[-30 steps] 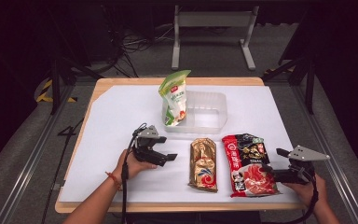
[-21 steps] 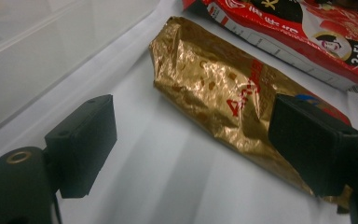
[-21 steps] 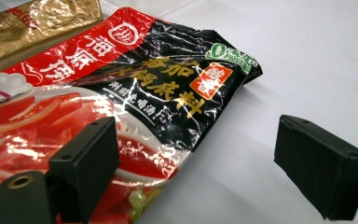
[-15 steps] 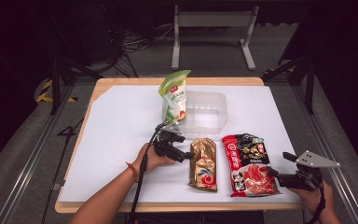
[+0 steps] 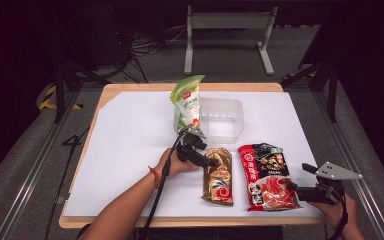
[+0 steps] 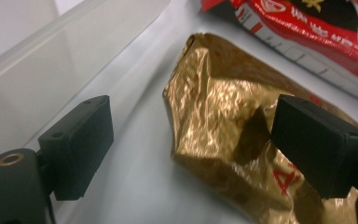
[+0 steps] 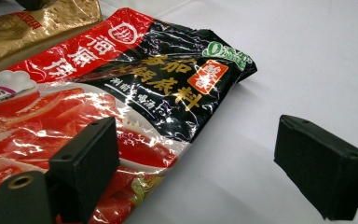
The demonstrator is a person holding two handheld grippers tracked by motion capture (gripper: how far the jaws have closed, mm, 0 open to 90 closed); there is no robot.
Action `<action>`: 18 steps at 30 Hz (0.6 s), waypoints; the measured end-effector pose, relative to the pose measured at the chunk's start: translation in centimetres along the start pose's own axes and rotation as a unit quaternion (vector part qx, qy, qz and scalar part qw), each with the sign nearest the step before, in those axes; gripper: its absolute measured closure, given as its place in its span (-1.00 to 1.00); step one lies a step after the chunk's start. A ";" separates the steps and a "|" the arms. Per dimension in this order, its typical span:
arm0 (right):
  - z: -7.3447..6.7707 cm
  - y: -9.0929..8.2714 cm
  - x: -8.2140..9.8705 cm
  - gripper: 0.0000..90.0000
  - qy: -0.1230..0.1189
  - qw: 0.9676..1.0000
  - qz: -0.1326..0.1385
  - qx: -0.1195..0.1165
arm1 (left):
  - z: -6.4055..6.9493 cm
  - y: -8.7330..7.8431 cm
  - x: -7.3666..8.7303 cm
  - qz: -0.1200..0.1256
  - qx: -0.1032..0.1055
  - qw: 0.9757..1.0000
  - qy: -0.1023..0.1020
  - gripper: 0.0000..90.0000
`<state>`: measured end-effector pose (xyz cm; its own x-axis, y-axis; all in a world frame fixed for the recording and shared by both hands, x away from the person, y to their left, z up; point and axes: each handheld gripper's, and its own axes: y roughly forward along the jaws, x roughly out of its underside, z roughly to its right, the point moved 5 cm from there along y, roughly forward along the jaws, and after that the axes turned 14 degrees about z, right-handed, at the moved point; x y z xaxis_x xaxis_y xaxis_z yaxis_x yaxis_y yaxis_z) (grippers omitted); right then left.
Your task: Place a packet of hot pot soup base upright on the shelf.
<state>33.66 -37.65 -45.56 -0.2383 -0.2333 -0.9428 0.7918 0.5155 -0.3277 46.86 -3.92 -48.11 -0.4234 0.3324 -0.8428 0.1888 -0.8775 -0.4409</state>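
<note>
two grippers, both with jaws apart | left gripper (image 5: pixel 211 161) at centre of frame, jaws either side of the gold packet (image 6: pixel 223 140) top corner, likely to pinch it (nothing gripped yet) | right gripper (image 5: pixel 294 186) low right, waiting beside red packet (image 7: pixel 98 107) | clear tub (image 5: pixel 222 117) above, probably the destination

A green-and-white pouch (image 5: pixel 188 101) leaned upright against a clear plastic tub (image 5: pixel 220 119), seemingly empty, at the back of the white-covered table (image 5: pixel 125 145).
</note>
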 end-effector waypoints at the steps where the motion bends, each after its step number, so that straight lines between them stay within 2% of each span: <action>1: 0.0 0.0 0.0 -0.69 0.001 1.000 0.000 0.000 | 0.0 0.1 -0.1 0.001 0.005 1.000 -0.001 -0.67; 4: 0.1 0.0 0.1 -0.69 0.003 1.000 -0.001 0.001 | 0.2 0.4 -0.1 -0.004 0.011 1.000 0.000 -0.67; 7: 0.1 -0.1 0.1 -0.69 0.004 1.000 -0.002 0.000 | 0.3 0.4 -0.2 -0.007 0.008 1.000 0.006 -0.60; 9: 0.0 -0.1 0.1 -0.69 0.004 1.000 -0.002 0.000 | 0.6 0.1 -0.1 -0.003 0.032 0.999 0.004 -0.20; 10: 0.0 -0.1 0.1 -0.69 0.004 1.000 -0.002 0.000 | 1.0 0.1 -0.1 0.001 0.025 1.000 0.016 -0.07; 12: 0.0 -0.1 0.2 -0.69 0.006 1.000 -0.004 0.000 | 1.2 0.0 -0.1 0.009 0.017 1.000 0.019 -0.01; 16: 0.0 0.0 0.2 -0.68 0.005 1.000 -0.005 -0.002 | 0.5 -0.6 0.2 0.029 0.014 0.999 -0.009 0.33; 18: -0.1 0.0 0.2 -0.68 0.006 1.000 -0.004 -0.004 | 0.2 -0.7 0.2 0.032 0.008 0.999 -0.013 0.58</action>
<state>33.54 -37.64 -45.76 -0.2522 -0.2279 -0.9405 0.7852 0.5199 -0.3365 46.43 -3.27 -47.89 -0.4333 0.2670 -0.8608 0.2022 -0.9020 -0.3816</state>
